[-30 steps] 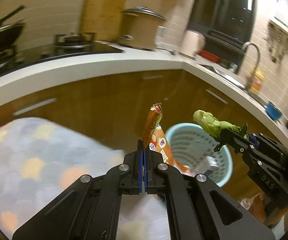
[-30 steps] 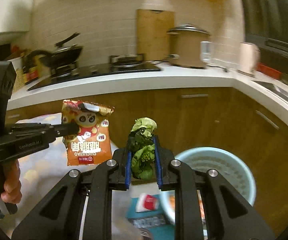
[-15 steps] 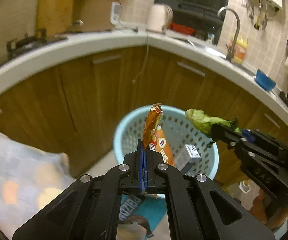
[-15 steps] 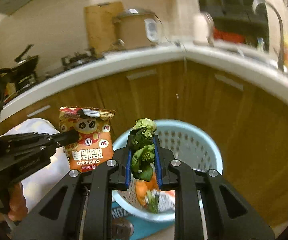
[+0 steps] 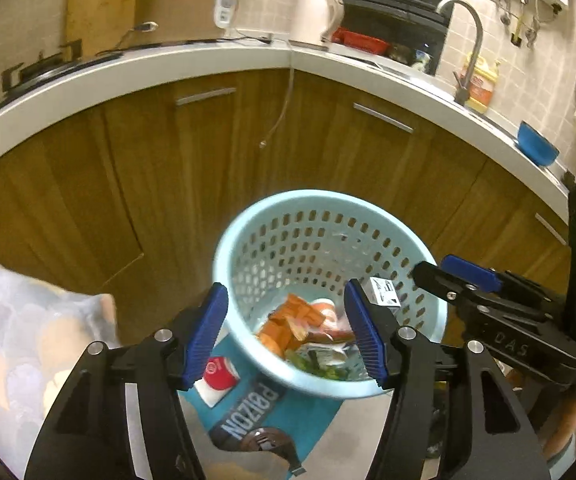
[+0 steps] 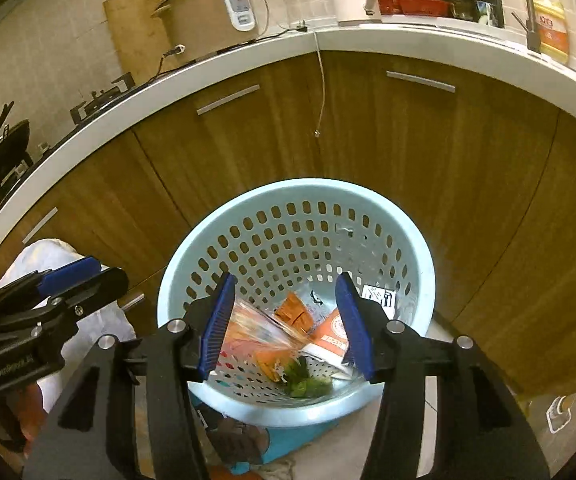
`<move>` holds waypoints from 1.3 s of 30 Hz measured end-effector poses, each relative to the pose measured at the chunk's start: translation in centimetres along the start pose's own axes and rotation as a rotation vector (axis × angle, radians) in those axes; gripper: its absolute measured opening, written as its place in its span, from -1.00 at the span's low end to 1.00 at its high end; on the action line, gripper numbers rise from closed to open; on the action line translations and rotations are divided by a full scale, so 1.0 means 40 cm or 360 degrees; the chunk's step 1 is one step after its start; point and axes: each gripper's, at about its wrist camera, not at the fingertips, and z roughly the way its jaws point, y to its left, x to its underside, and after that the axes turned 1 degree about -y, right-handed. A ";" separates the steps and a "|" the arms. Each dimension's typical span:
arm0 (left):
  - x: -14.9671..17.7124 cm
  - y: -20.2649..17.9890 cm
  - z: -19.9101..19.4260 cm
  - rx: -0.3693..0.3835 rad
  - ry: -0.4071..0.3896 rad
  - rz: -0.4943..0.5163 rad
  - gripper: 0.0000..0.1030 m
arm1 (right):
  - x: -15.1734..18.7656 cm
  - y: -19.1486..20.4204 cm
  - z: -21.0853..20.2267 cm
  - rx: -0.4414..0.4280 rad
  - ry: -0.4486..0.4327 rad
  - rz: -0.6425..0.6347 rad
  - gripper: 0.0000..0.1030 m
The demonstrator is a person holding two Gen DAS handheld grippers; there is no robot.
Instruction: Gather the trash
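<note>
Hovering above the pale blue perforated plastic basket (image 5: 327, 236), the left gripper (image 5: 286, 334) has its blue-padded fingers spread wide with nothing between them. Same story in the right wrist view: the right gripper (image 6: 286, 324) gapes over the basket (image 6: 295, 208), nothing in its grasp. Down in the basket's bottom, lower centre of frame, lies the orange snack wrapper (image 6: 329, 336) beside a crinkled clear-and-orange bag (image 6: 256, 332), and the green leafy vegetable scrap (image 6: 303, 384) sits at the near wall. A small white printed carton (image 5: 383, 290) leans against the basket's right wall. Under the basket, a teal printed packet (image 5: 256, 420) lies on the floor. Brown wooden cabinets (image 6: 407, 140) fill the background.
</note>
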 end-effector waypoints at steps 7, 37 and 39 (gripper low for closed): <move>0.001 0.066 -0.132 -0.0062 -0.0178 -0.0049 0.17 | -0.018 0.117 -0.086 -0.0038 -0.0147 -0.0166 -0.05; 0.113 0.196 -0.409 -0.0635 -0.0597 -0.0176 0.65 | 0.005 0.328 -0.190 0.0042 -0.0384 -0.0342 0.13; 0.114 0.196 -0.411 -0.0625 -0.0597 -0.0185 0.66 | 0.006 0.324 -0.192 0.0042 -0.0385 -0.0337 0.13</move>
